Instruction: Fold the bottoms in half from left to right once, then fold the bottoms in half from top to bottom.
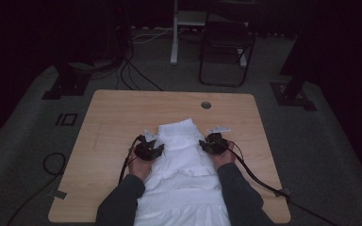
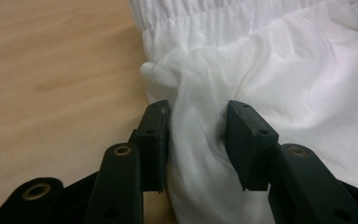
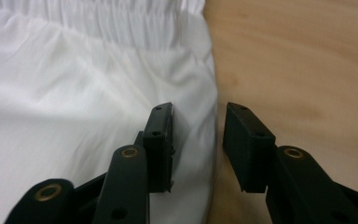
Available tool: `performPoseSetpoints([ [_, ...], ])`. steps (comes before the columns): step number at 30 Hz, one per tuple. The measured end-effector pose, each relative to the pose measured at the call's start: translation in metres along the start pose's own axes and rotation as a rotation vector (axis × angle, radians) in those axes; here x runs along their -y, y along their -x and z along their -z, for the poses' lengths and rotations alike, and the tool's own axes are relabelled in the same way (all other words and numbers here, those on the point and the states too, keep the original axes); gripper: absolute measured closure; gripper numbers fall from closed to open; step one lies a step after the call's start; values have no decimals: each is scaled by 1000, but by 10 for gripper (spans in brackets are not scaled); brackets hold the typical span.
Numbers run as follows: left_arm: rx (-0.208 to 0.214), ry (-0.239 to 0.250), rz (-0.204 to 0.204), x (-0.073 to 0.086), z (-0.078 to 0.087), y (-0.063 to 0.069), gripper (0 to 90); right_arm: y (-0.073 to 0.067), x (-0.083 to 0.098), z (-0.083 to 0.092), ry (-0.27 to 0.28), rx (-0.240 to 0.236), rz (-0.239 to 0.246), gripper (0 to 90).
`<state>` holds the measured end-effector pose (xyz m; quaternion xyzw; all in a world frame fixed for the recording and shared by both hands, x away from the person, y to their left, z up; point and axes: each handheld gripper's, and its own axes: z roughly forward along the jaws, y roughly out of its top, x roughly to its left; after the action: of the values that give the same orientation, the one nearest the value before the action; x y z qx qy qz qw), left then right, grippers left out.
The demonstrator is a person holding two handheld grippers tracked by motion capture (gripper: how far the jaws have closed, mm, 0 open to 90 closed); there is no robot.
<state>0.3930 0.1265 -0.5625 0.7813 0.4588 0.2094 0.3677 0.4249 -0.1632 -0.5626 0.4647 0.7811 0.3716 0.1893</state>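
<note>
Sleeves [image 1: 122, 200] cut off at the near edge. Left gripper [image 2: 198, 135] jaws clamp bunched white cloth [image 1: 184, 165]; right gripper [image 3: 198, 140] jaws stand apart astride its edge on the tabletop [image 1: 118, 113].

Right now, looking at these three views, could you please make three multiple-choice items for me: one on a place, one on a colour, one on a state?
1. Where does the white garment lie on the wooden table?
A. at the far left corner
B. along the middle, running to the near edge
C. hanging off the far edge

2. What colour is the garment?
A. white
B. blue
C. striped red

3. What is between the jaws of the left gripper?
A. nothing
B. a cable
C. a bunched fold of the garment

Answers:
1 B: the high view shows it between both forearms, reaching the table's near edge.
2 A: every view shows plain white cloth with a gathered elastic band.
3 C: the left gripper view shows cloth gathered between its two black jaws. The right gripper stands open over the garment's side edge.
</note>
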Motion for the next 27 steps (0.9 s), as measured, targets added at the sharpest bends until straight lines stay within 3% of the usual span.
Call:
performPoseSetpoints([
  [5,37,-2,-32,11,12,11,599,-5,21,16,42,-10,-15,623],
  [9,49,-4,-43,15,16,15,598,-6,26,20,55,-14,-29,625],
  [14,53,-5,-42,15,16,15,595,-9,27,20,53,9,-7,624],
  [18,99,-2,1,14,15,9,513,-9,27,20,53,7,-9,625],
  [21,68,0,35,8,13,2,428,-9,27,20,53,8,-9,624],
  [23,42,18,34,4,10,-1,364,-10,27,20,53,8,-9,624],
  [27,18,-13,23,-4,-4,-6,311,-10,27,20,53,8,-9,623],
])
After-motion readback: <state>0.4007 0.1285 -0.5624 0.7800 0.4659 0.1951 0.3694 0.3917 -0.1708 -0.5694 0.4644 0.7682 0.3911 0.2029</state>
